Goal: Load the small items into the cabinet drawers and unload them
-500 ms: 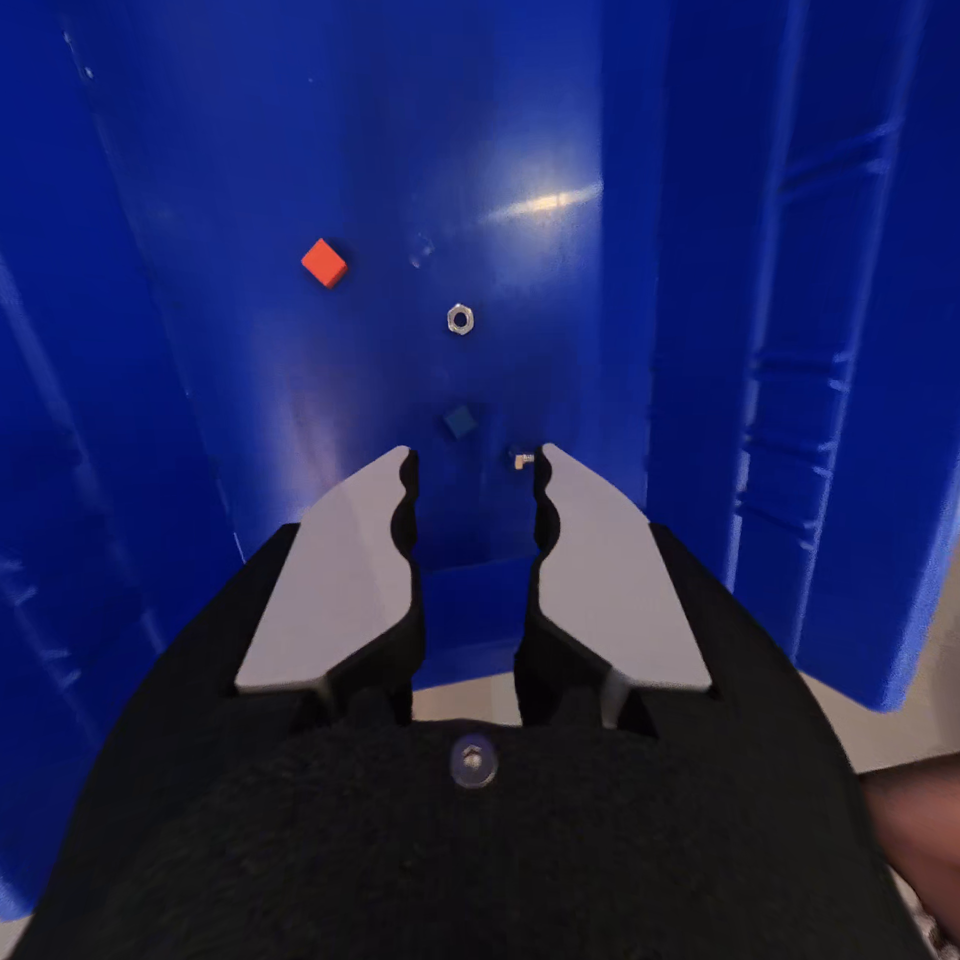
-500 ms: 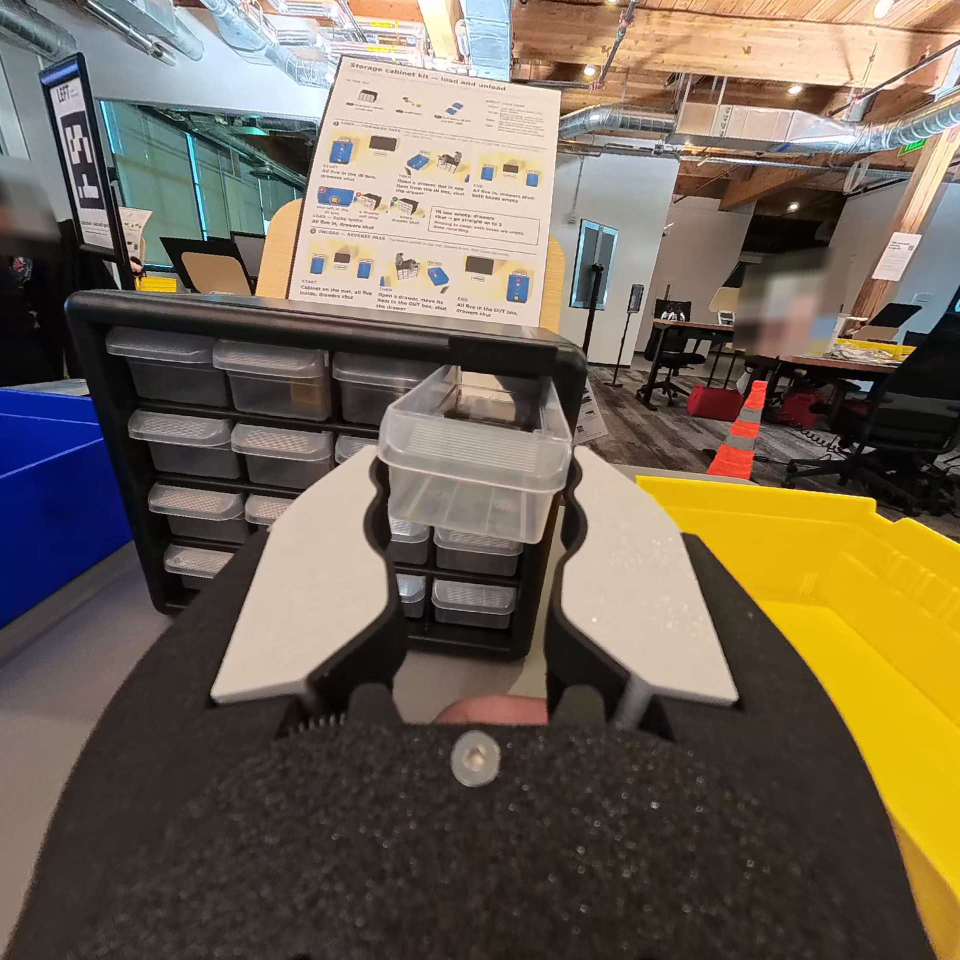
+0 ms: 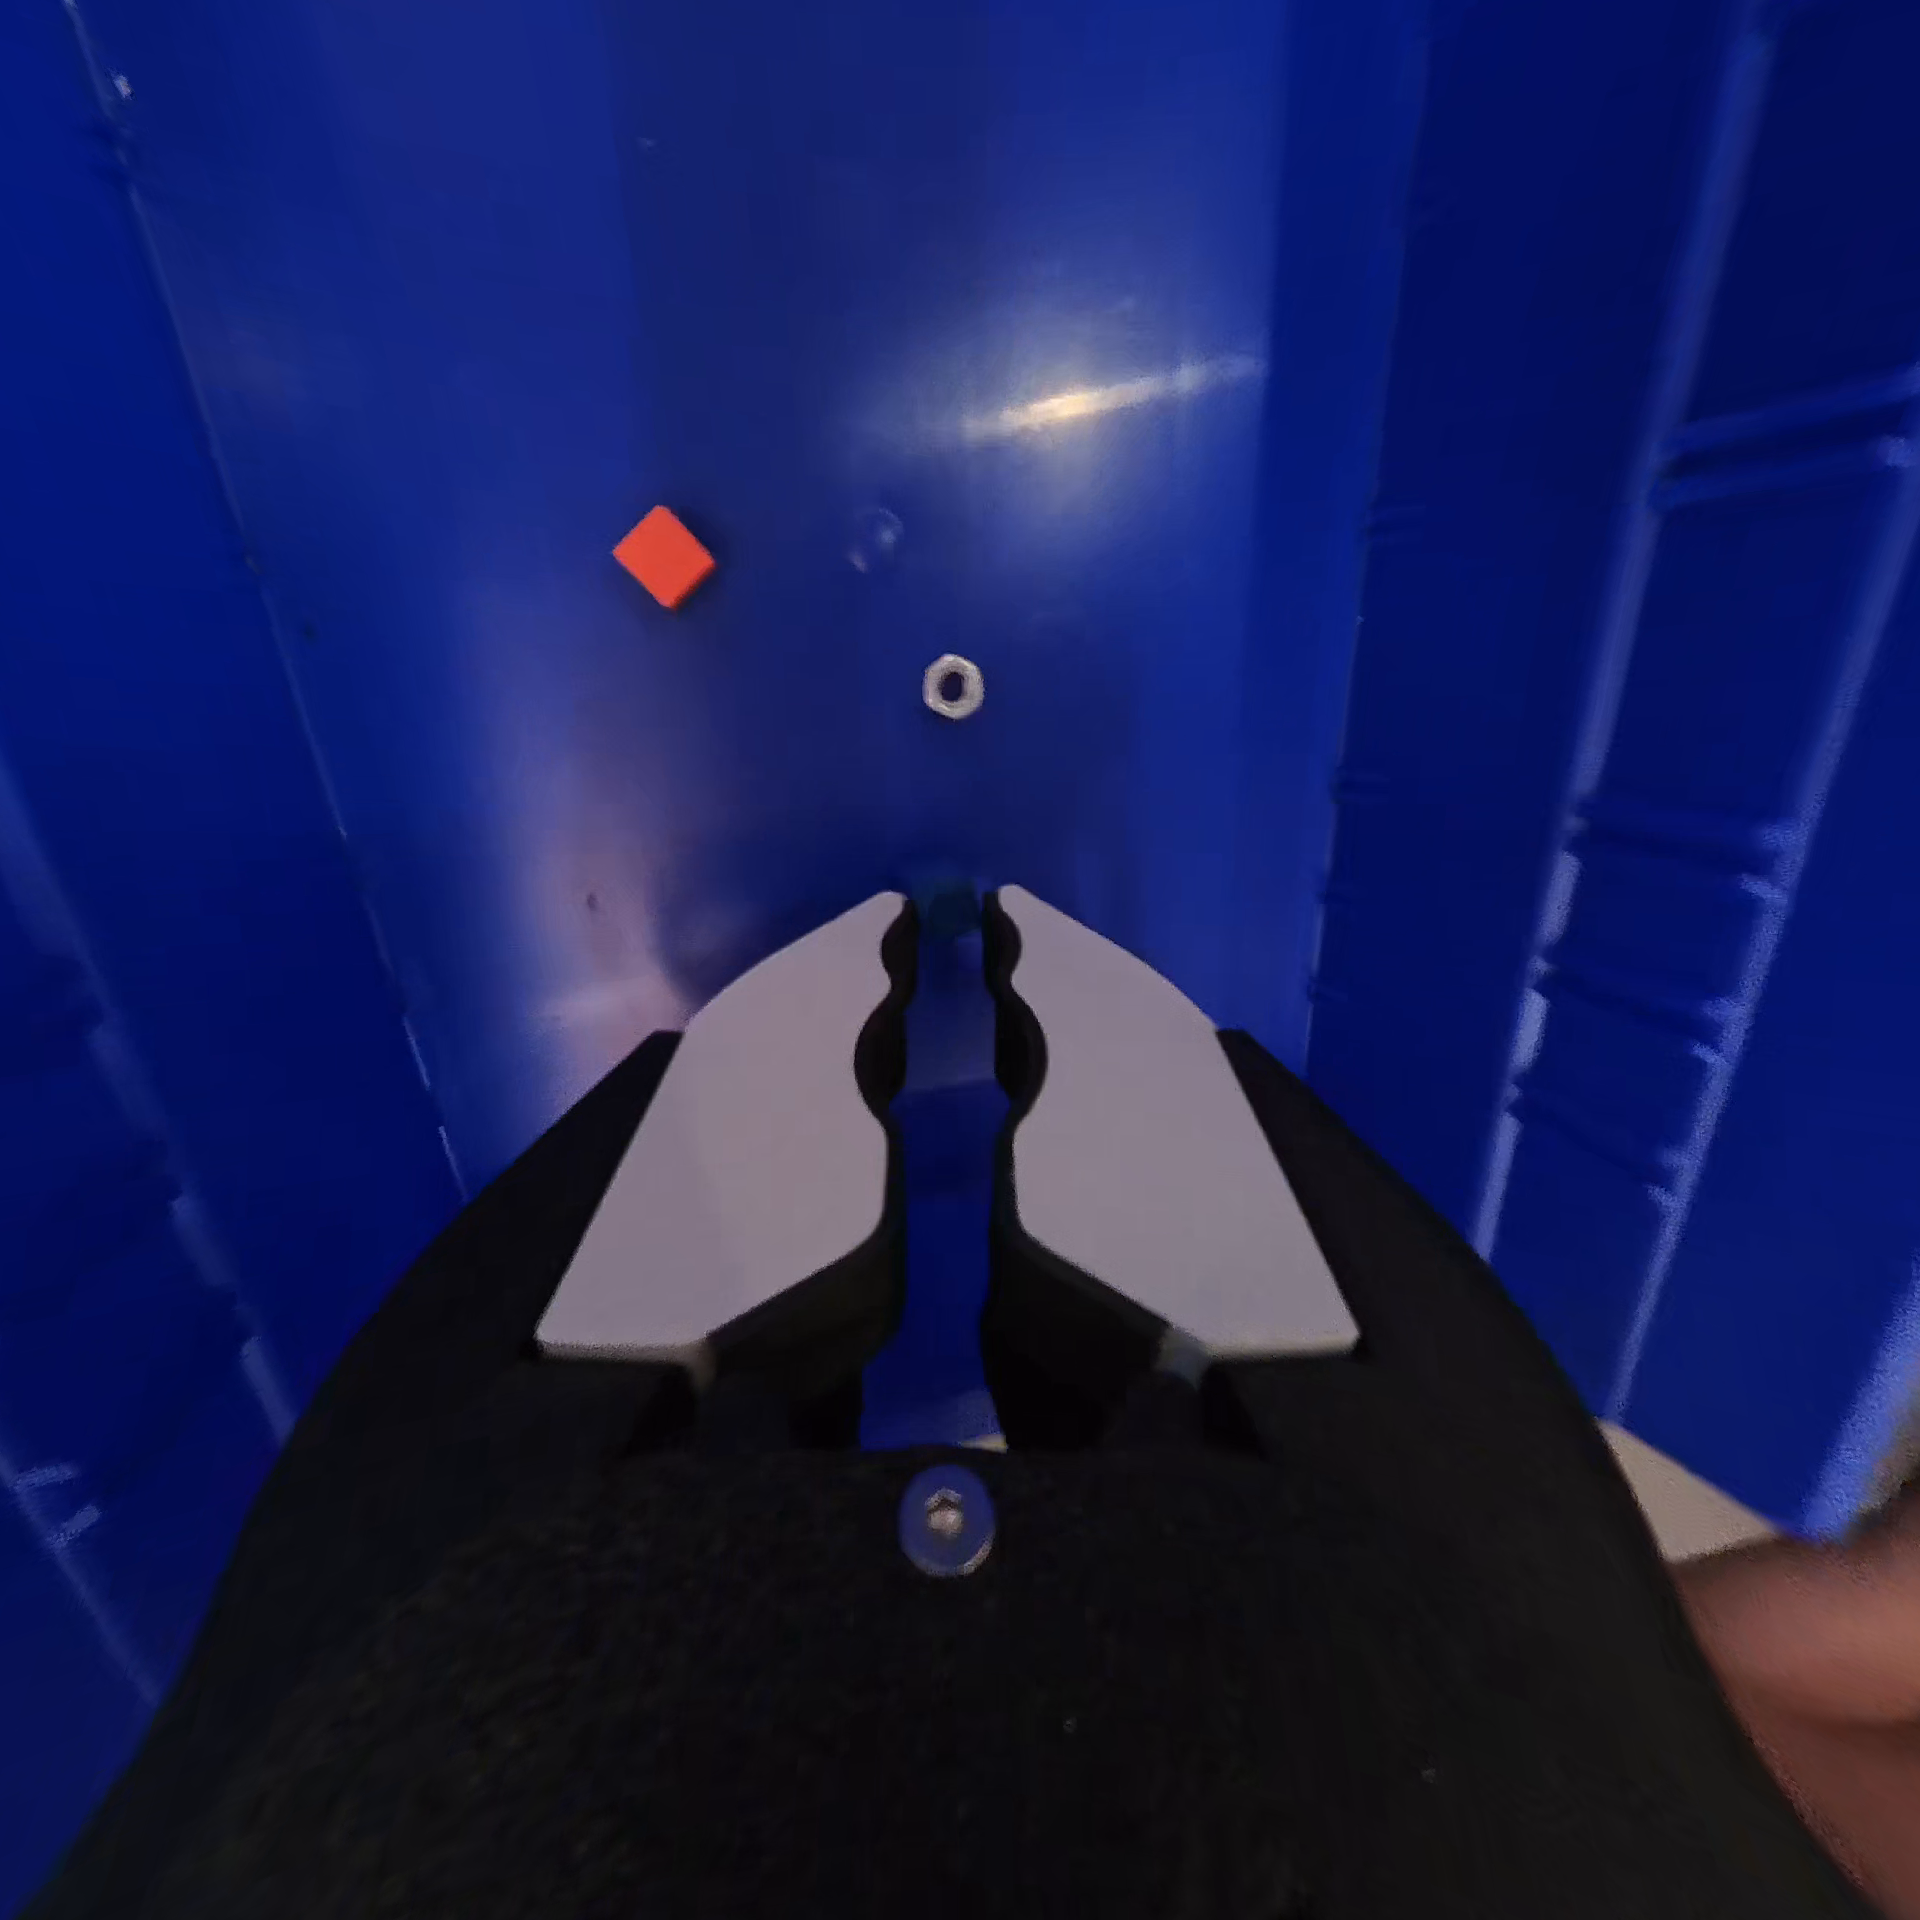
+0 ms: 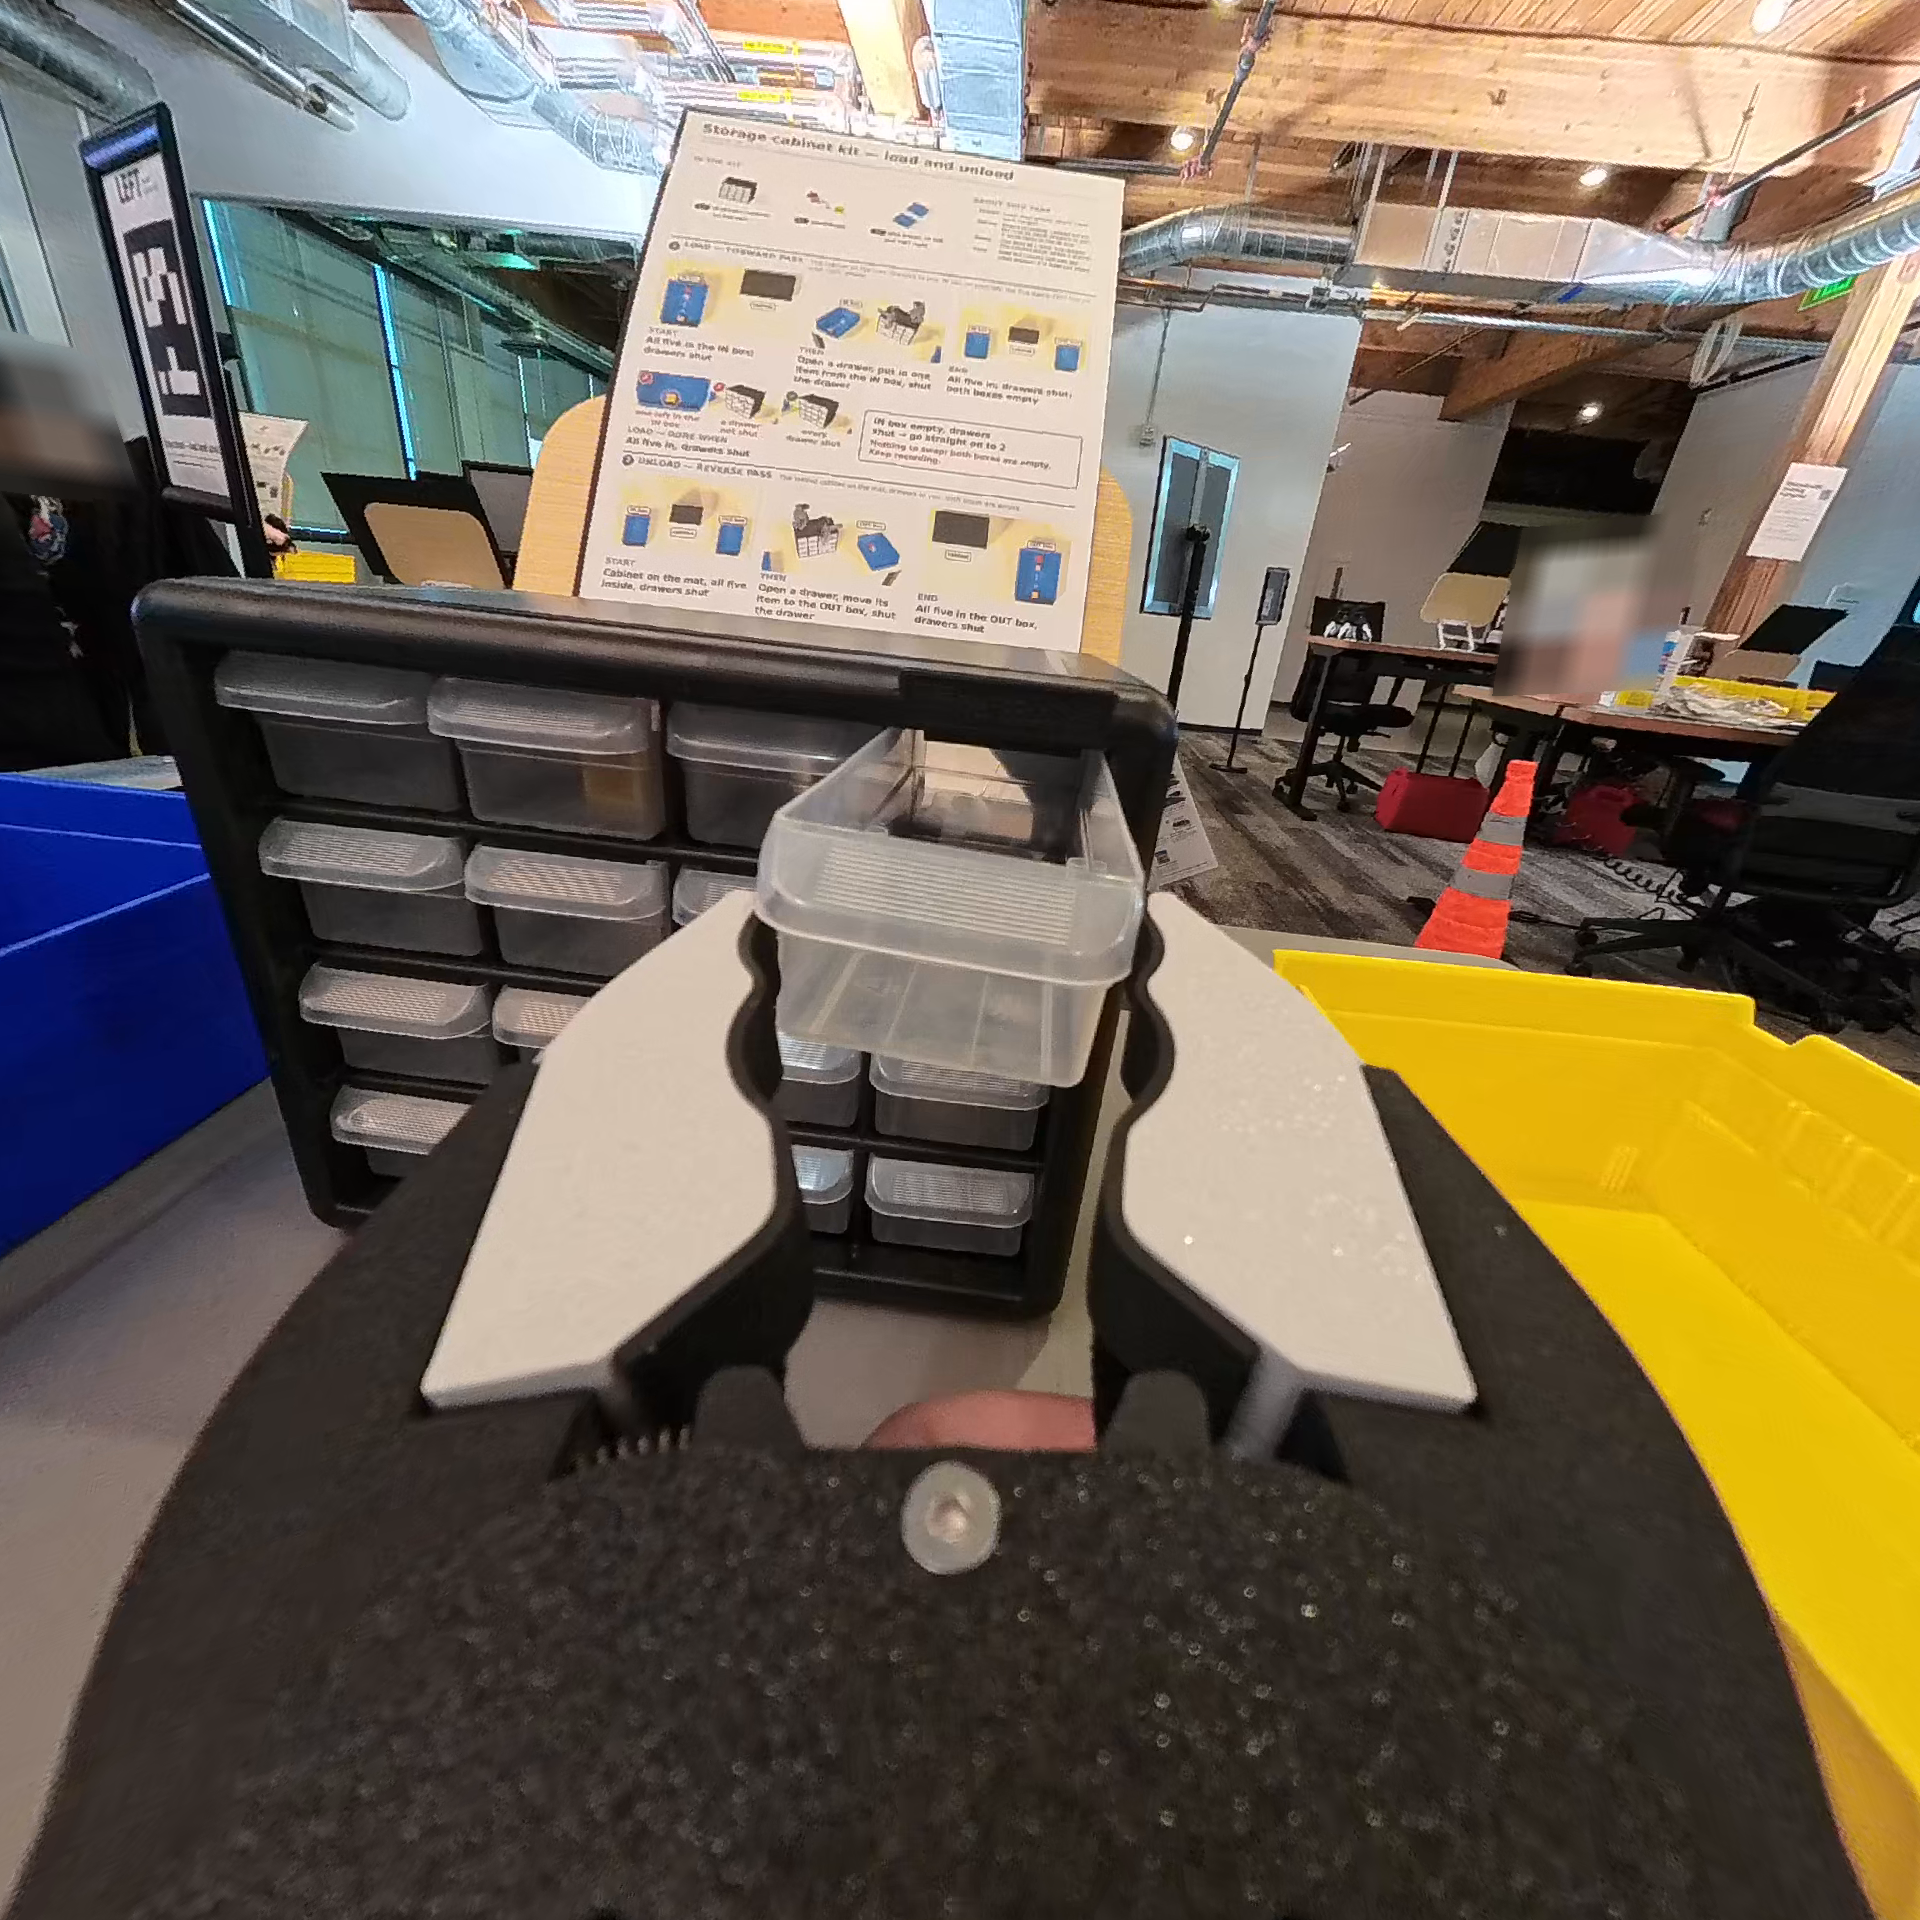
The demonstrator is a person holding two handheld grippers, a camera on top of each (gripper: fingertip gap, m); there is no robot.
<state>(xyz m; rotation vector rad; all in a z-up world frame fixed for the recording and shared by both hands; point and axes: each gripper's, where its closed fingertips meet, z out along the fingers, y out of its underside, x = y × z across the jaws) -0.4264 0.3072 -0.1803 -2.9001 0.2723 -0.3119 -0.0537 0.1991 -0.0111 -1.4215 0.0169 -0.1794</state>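
1. The blue bin [image 3: 436,436] fills nearly the whole left wrist view; its glossy floor carries the small items, and a ribbed wall rises along the right of the frame. The same bin shows at the left edge of the right wrist view.
2. The yellow bin [image 4: 1621,1132] takes up the right side of the right wrist view, on the grey tabletop [image 4: 135,1340].
3. The black cabinet [image 4: 644,649] stands at the centre of that view, between the two bins, with rows of clear drawers. An instruction sheet [image 4: 862,384] stands upright behind it.
4. One clear drawer [image 4: 945,914], in the top row at the cabinet's right end, is pulled out toward the camera.
5. The right claw [image 4: 948,961] is spread wide, its fingers on either side of the drawer's front; contact cannot be confirmed.
6. The left claw [image 3: 948,906] reaches down into the blue bin, its tips drawn close on a small blue cube [image 3: 948,902] at the centre of the frame.
7. A red cube [image 3: 663,555] lies on the bin floor in the upper left of the frame.
8. A silver hex nut [image 3: 952,686] lies just above the claw tips, apart from both cubes.
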